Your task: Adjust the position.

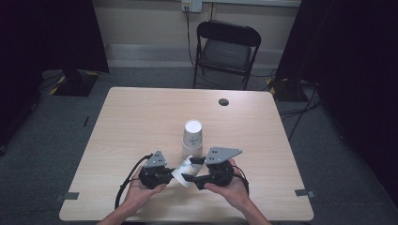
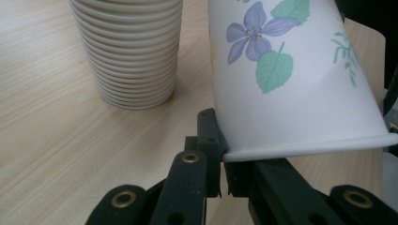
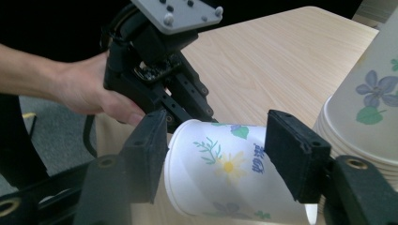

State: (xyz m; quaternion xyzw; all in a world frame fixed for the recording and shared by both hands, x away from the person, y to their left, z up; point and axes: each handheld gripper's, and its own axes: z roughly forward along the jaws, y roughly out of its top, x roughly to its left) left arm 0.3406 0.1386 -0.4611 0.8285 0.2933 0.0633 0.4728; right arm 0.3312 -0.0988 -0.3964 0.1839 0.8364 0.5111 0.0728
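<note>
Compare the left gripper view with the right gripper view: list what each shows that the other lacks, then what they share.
Left gripper view alone: the ribbed rims of the stack of cups seen close, and the left gripper pinching the rim of the floral paper cup.

Right gripper view alone: the person's hand holding the left gripper's body, its grey plate on top, and the right gripper closed on the cup's sides.

Both: the floral paper cup, the stack of cups, and the wooden table.
</note>
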